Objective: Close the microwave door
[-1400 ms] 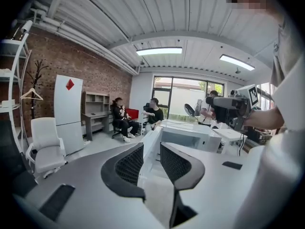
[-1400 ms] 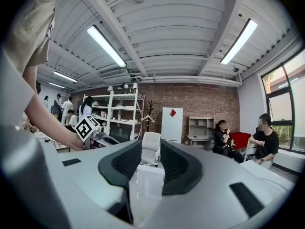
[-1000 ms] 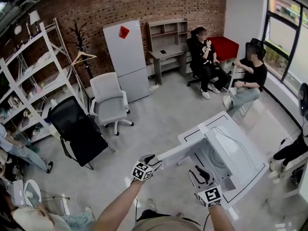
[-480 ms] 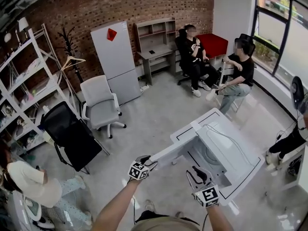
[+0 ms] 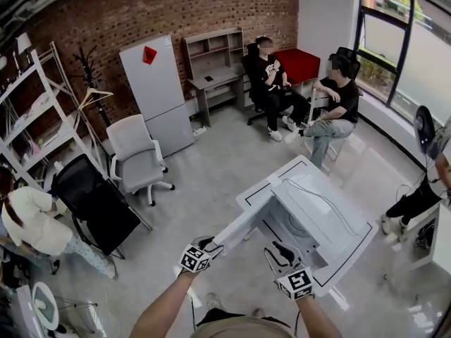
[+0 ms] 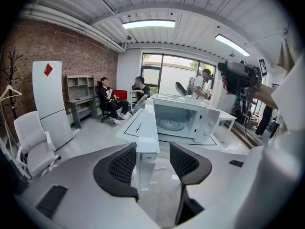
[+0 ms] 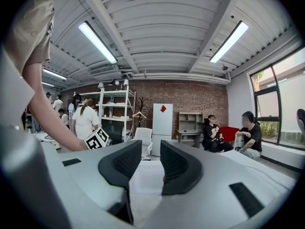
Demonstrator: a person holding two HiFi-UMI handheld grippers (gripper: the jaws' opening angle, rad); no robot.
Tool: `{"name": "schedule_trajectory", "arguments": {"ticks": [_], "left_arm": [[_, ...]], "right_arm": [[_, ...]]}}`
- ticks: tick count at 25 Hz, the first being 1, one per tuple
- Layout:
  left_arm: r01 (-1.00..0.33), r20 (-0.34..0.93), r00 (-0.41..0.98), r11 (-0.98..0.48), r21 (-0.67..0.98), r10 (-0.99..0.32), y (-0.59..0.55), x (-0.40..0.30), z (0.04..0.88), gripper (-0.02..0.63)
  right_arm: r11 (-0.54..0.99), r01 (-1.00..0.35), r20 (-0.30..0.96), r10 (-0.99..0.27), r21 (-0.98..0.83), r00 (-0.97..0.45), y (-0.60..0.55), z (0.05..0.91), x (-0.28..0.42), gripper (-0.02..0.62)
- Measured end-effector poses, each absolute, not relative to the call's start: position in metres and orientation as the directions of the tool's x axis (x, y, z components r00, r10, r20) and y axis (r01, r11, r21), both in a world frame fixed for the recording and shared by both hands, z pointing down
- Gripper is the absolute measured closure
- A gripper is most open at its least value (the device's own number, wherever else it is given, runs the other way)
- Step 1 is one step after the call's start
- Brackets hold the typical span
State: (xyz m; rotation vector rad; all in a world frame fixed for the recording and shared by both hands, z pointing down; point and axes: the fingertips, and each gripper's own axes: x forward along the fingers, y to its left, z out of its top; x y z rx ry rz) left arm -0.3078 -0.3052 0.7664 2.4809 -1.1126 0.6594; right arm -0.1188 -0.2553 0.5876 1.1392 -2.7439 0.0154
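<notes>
Straddling the microwave door (image 6: 146,128) edge, left gripper (image 6: 152,151) fingers (image 6: 119,168) stand apart.

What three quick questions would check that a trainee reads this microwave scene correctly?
1. True or false: the microwave door is shut.
2. What stands between the jaws of the left hand-held gripper? A: the door's free edge. B: a cup. C: nothing.
3. Fill the gap: the jaws of the right hand-held gripper stand ___, with nothing gripped between them.

Key: 1 false; 2 A; 3 apart.
</notes>
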Motion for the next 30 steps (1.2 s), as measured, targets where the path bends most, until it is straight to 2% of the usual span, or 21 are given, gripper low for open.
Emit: {"name": "schedule_trajectory", "arguments": {"ticks": [14,30], "left_arm": [[-0.648,0.558,0.679,-0.746,0.152,-0.476,-0.232,-0.191,0.782,0.377],[-0.506,0.556,0.756,-0.848,0.161,-0.346,-0.207,-0.055,0.772,0.390]], "right_arm": [[0.666,-0.745,0.163,-0.739,0.033,-0.654,-0.225,0.600,-0.015,0.469],[0.594,-0.804,0.175,-0.791,-0.007,-0.586,-0.199,0.618,0.088,0.469]]}}
